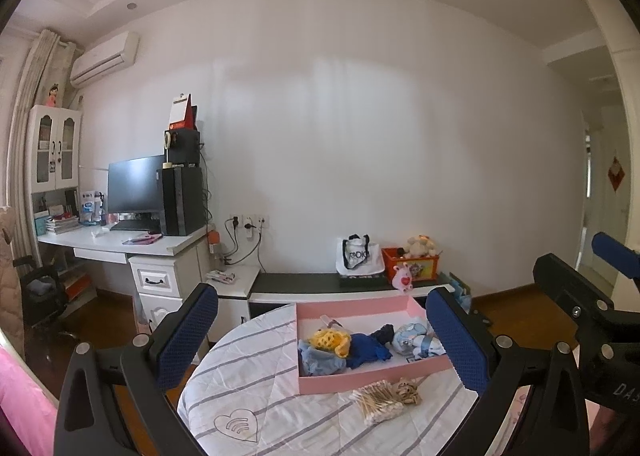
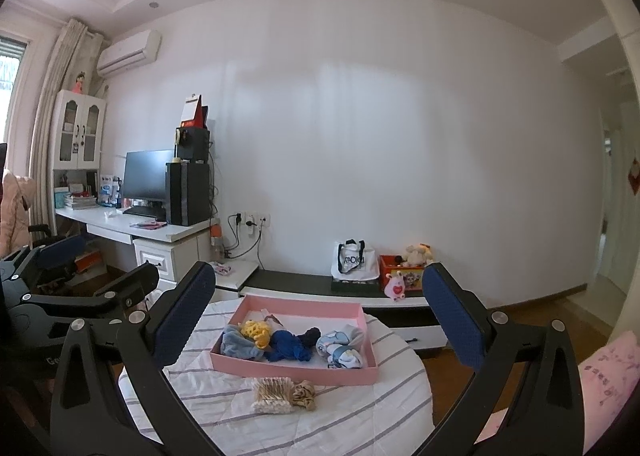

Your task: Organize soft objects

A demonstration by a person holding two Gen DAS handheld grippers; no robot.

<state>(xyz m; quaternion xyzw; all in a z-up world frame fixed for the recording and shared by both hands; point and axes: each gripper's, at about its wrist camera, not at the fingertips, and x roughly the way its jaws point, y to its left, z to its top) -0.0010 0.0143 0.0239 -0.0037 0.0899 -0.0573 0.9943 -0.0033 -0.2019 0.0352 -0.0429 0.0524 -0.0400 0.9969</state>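
Observation:
A pink tray point(image 1: 316, 381) point(image 2: 362, 375) sits on a round table with a striped cloth point(image 1: 244, 384) point(image 2: 360, 416). In it lie a yellow knitted piece point(image 1: 330, 339) point(image 2: 256, 330), a light blue cloth point(image 1: 318, 361) point(image 2: 238, 346), a dark blue cloth point(image 1: 366, 348) point(image 2: 288, 344) and pale blue rolled socks point(image 1: 416, 340) point(image 2: 344, 346). A tiger-striped soft item point(image 1: 406, 393) point(image 2: 303, 394) lies in front of the tray beside a cotton swab bundle point(image 1: 378, 402) point(image 2: 272, 394). My left gripper point(image 1: 322, 332) and right gripper point(image 2: 320, 322) hover open above the table, both empty.
A low dark-topped bench point(image 1: 304, 283) point(image 2: 296, 282) behind the table carries a white tote bag point(image 1: 358, 256), an orange toy box point(image 1: 412, 262) and a pink plush point(image 1: 403, 278). A white desk point(image 1: 120, 242) with a monitor stands left. Pink bedding point(image 2: 608, 372) lies at right.

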